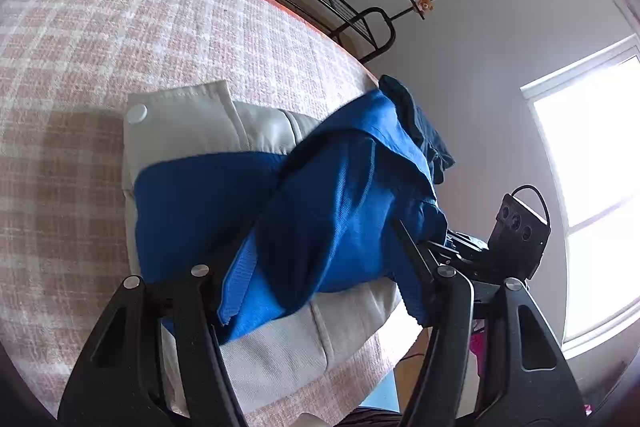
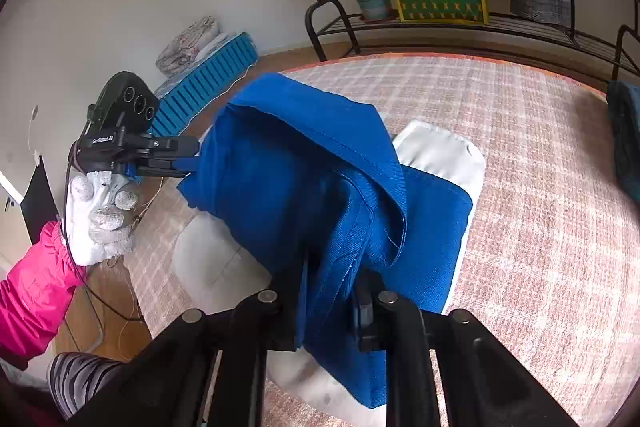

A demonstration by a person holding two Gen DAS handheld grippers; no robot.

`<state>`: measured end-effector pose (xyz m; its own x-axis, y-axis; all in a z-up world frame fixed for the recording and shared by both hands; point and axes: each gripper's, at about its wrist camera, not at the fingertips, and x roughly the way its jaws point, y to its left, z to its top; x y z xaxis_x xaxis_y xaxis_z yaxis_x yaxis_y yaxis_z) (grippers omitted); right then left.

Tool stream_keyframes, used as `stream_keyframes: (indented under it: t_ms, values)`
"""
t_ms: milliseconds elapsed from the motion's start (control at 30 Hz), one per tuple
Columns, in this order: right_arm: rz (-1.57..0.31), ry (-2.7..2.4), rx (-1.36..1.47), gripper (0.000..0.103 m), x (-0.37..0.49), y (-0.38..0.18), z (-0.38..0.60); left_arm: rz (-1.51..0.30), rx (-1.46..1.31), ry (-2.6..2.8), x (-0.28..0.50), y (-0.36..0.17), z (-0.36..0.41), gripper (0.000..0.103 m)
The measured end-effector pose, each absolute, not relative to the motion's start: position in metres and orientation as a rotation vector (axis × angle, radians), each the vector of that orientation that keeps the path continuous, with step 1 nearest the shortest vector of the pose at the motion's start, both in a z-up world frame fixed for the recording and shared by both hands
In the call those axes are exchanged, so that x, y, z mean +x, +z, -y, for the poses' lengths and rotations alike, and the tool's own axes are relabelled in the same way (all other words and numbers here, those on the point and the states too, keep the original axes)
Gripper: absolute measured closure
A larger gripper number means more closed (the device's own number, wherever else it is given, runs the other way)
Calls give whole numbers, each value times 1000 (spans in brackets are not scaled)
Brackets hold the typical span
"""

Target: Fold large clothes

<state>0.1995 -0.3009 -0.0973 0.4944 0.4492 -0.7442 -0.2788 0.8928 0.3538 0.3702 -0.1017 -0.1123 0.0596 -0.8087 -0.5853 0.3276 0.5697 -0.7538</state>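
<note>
Pinching the blue garment (image 2: 320,187) (half lifted), right gripper (image 2: 332,307) clamps it; left gripper (image 1: 316,279) gapes.

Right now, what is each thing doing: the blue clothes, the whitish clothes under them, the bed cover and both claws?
blue garment: bunched, partly lifted, its lower part lying on the pale garment
pale garment: lying flat on the bed, partly covered
checked cover: spread flat
right claw: shut on blue garment
left claw: open, blue fabric between its fingers
</note>
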Motion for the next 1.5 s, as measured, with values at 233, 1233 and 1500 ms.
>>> stream_keyframes:
  t_ms: [233,1233,1500]
  values:
    - [-889,492,-117,99,125,-66,260,-1224,-281,-932,290,-97,92,39]
    - [-994,275,433,44,118,-117,358,-1094,-275,-661,267,-103,22,39]
    - [-978,286,525,100,149,-122,356,-1150,-449,-568,310,-120,8,39]
